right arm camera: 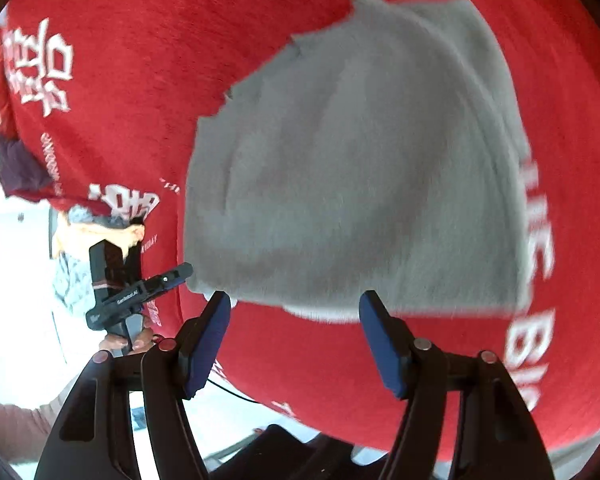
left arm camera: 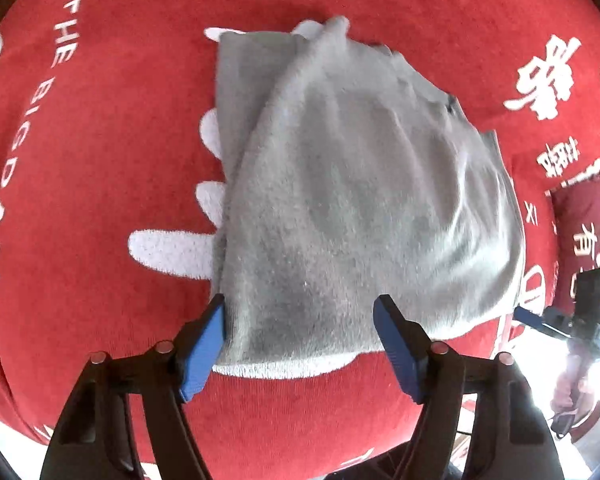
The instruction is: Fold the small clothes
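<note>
A small grey garment [left arm camera: 352, 188] lies folded over on a red cloth [left arm camera: 100, 140] with white lettering. It also shows in the right wrist view [right arm camera: 360, 160]. My left gripper [left arm camera: 300, 316] is open, its blue fingers spread on either side of the garment's near edge, holding nothing. My right gripper [right arm camera: 296, 308] is open and empty just short of the garment's near edge. The right gripper shows at the right edge of the left wrist view [left arm camera: 540, 318]. The left gripper shows in the right wrist view [right arm camera: 172, 276] at the garment's left corner.
The red cloth [right arm camera: 100, 112] covers the whole work surface and drops off at its edges. A dark red garment [right arm camera: 20, 168] lies at the cloth's far left edge. Bright floor lies beyond the edge.
</note>
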